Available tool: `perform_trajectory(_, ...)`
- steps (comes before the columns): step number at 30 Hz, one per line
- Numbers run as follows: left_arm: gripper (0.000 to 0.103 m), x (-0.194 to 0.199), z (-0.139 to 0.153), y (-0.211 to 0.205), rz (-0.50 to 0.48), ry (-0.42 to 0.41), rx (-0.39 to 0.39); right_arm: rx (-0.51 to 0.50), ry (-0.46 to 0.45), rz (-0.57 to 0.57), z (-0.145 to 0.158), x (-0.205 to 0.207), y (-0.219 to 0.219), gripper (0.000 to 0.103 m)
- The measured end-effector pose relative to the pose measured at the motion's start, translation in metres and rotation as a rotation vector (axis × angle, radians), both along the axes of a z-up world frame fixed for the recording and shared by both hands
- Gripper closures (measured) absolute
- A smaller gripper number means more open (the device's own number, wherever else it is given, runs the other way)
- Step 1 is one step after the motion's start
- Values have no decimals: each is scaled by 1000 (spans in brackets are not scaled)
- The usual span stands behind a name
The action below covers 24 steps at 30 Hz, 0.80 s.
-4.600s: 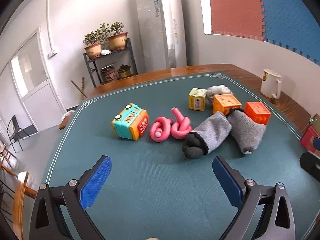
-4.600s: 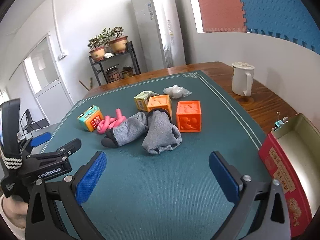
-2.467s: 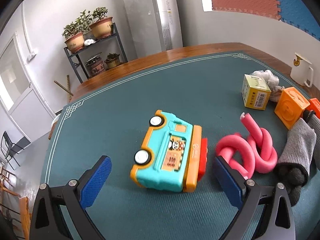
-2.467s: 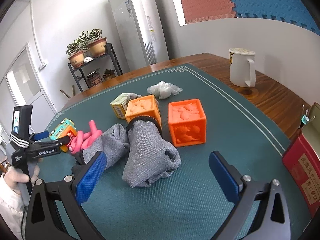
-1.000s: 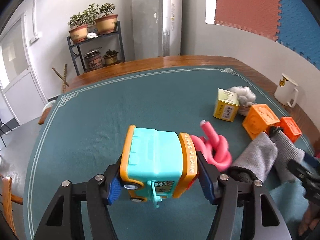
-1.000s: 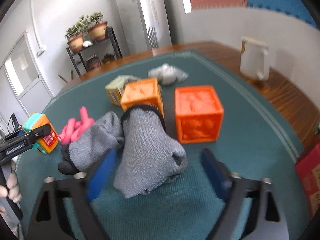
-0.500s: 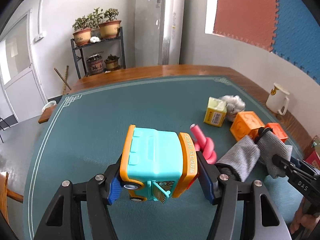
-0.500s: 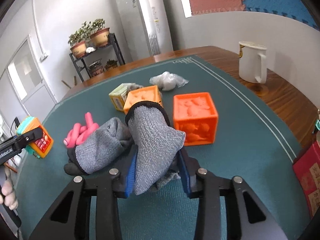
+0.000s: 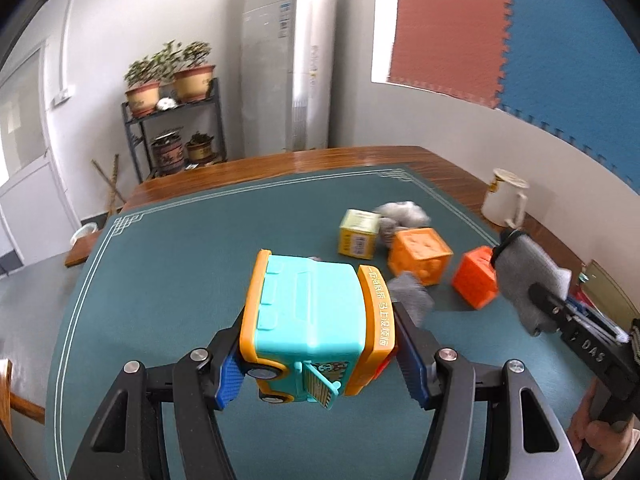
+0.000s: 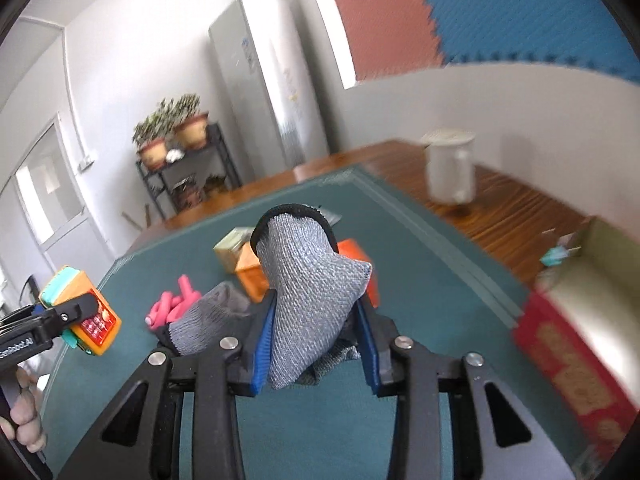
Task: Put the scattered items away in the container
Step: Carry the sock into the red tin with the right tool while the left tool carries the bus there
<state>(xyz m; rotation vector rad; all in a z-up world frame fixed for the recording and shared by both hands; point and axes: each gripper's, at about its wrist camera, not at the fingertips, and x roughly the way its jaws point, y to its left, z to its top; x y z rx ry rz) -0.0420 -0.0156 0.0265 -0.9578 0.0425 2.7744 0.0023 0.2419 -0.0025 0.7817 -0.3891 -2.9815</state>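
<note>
Both picks just landed: left gripper (image 9: 320, 354) now clamped on the teal-and-orange plastic toy bus (image 9: 310, 320), right gripper (image 10: 316, 344) on the grey knit glove (image 10: 312, 280), both lifted off the green mat (image 9: 160, 280), so next is the red open tin (image 10: 576, 356) at 3 o'clock
</note>
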Motion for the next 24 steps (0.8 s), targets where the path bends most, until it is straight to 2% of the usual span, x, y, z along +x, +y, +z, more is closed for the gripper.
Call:
perform_trajectory(6, 37, 15, 12, 48, -78, 24, -15, -3, 31, -128, 12, 44, 60, 62)
perform_trajectory(14, 37, 32, 26, 123, -207, 46, -38, 34, 44, -386, 14, 106, 156, 62)
perform_trajectory(15, 37, 34, 27, 133, -226, 46, -38, 29, 31, -405, 11, 109, 167, 61)
perform_trajectory(16, 37, 36, 28, 143, -246, 46, -39, 23, 19, -424, 8, 112, 178, 54)
perform_trajectory(19, 37, 42, 31, 171, -300, 43, -42, -16, -11, -476, 0, 121, 202, 42)
perform_trajectory(24, 37, 54, 42, 218, -389, 60, -59, -28, 44, -513, 0, 140, 220, 37)
